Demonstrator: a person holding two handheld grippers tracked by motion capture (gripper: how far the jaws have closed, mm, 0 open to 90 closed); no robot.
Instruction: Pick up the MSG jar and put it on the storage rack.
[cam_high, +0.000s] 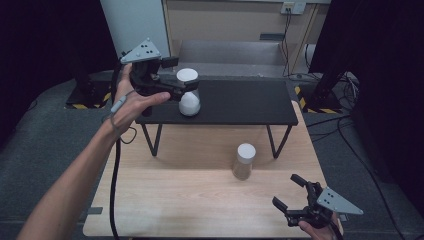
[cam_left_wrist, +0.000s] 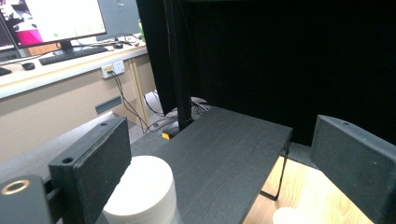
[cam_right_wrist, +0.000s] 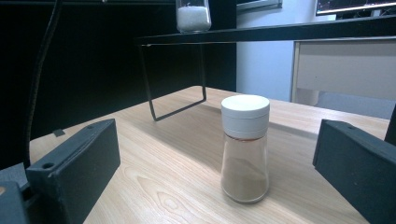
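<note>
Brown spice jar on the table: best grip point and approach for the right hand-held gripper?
Grip the brown spice jar across its glass body just under the white cap, coming in level from the near table edge, where the right hand-held gripper sits open. The jar stands upright and alone, and the wider cap should stop slipping.

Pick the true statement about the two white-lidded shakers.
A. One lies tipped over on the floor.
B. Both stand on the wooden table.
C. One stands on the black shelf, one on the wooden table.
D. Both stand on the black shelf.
C: the shaker with white contents stands on the black shelf, and the shaker with brown contents stands on the wooden table.
</note>
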